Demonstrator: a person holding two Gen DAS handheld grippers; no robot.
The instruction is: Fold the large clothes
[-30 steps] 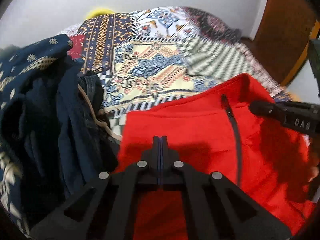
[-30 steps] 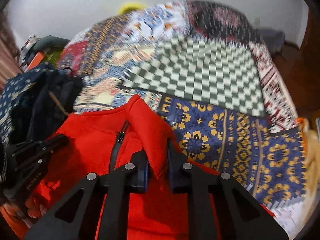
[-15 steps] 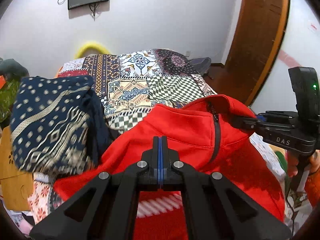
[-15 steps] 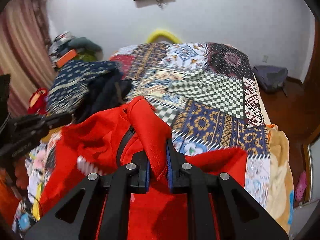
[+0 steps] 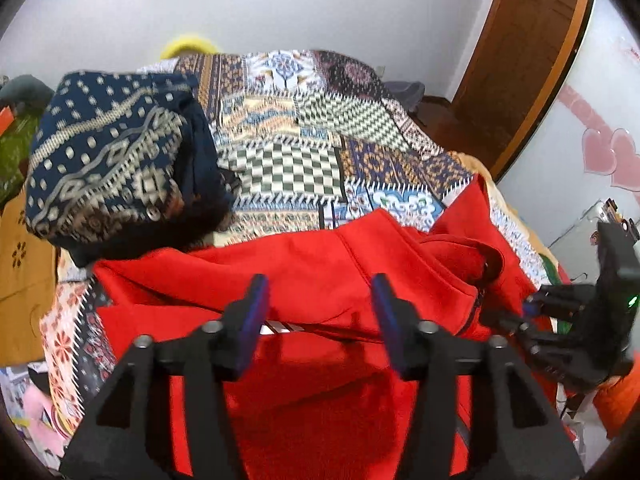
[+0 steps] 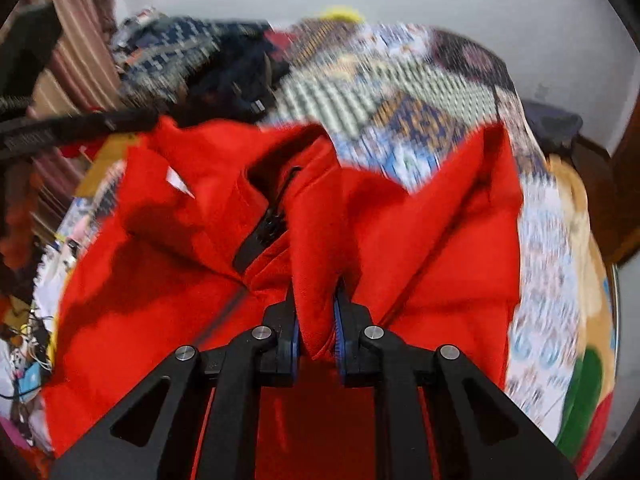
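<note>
A red zip-neck fleece jacket [image 5: 312, 264] lies crumpled at the near end of a patchwork bed. My left gripper [image 5: 318, 312] is open just above its back panel, holding nothing. My right gripper [image 6: 316, 316] is shut on a fold of the red jacket [image 6: 316, 248] beside the black zipper [image 6: 256, 240], and it shows in the left wrist view [image 5: 532, 312] at the jacket's right side. The left gripper's arm shows in the right wrist view [image 6: 80, 128] at upper left.
A pile of navy patterned clothes [image 5: 112, 164] sits on the bed's left side. The patchwork bedspread [image 5: 296, 160] stretches to the far wall. A wooden door [image 5: 532, 48] stands at right. Clutter lies on the floor at left [image 6: 24, 360].
My left gripper has opened and let go of the jacket, which has dropped onto the bed. My right gripper keeps its hold and has swung, blurring its view.
</note>
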